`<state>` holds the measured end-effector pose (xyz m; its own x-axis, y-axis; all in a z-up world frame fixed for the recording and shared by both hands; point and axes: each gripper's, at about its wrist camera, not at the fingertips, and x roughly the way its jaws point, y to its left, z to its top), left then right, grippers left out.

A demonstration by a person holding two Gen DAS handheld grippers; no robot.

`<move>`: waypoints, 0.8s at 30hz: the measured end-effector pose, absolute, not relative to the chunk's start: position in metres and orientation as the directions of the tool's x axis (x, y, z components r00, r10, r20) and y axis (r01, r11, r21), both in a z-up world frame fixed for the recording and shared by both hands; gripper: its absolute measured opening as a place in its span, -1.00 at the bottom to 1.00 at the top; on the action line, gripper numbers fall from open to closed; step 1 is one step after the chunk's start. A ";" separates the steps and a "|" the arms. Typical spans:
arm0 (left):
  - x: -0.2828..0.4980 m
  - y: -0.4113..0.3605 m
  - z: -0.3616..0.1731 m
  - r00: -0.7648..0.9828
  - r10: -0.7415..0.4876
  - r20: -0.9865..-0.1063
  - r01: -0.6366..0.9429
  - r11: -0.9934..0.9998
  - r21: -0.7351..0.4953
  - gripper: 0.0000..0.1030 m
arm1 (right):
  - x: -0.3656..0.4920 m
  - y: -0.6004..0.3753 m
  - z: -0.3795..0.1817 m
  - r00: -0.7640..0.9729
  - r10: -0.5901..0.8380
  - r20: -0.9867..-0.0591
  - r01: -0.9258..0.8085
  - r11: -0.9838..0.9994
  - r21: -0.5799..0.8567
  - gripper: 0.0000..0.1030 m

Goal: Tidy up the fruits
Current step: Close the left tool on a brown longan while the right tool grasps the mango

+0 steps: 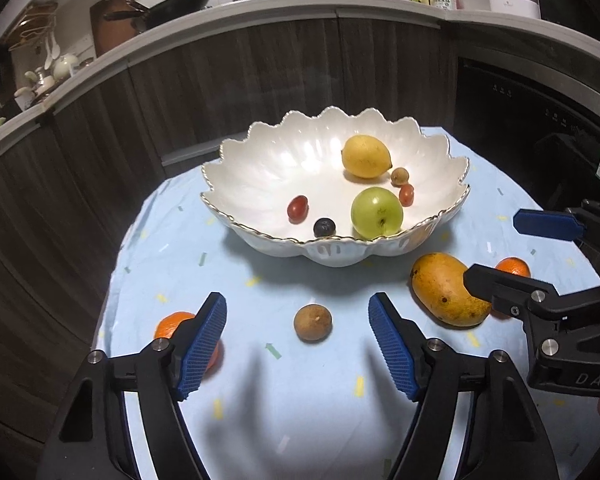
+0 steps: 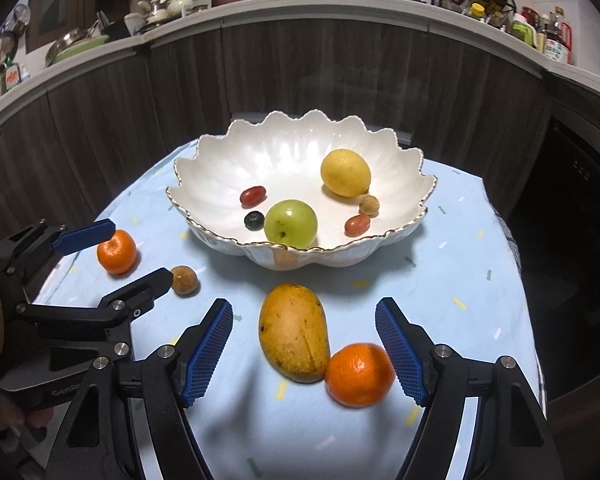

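two wide claws, left (image 1: 298, 354) before the brown fruit (image 1: 313, 323), right (image 2: 304, 350) before the mango (image 2: 294, 332).

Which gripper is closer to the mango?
Right. The right gripper has the mango between its open fingers; the left gripper sits off to the side, around a small brown fruit.

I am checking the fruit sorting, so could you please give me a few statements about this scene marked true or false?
1. The lemon lies in the white bowl. True.
2. The mango is in the bowl. False: it lies on the blue cloth, before the bowl.
3. The right gripper is shut on an orange. False: its jaws stand open, holding nothing.
4. The left gripper is open, with the small brown fruit lying ahead between its fingers. True.
5. Two oranges remain outside the bowl. True.
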<state>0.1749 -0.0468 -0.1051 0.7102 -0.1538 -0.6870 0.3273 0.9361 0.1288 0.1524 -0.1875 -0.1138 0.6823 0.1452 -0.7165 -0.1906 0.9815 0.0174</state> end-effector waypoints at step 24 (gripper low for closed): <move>0.210 -0.048 -0.147 0.568 -0.215 -0.794 0.394 0.919 0.033 -0.11 | 0.199 -0.164 -0.149 0.510 0.169 -0.843 -0.304 0.953 0.007 0.18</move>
<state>0.2098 -0.0483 -0.1467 0.5685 -0.2149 -0.7941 0.3939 0.9185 0.0334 0.1988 -0.1644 -0.1489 0.5099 0.1689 -0.8435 -0.3040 0.9526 0.0070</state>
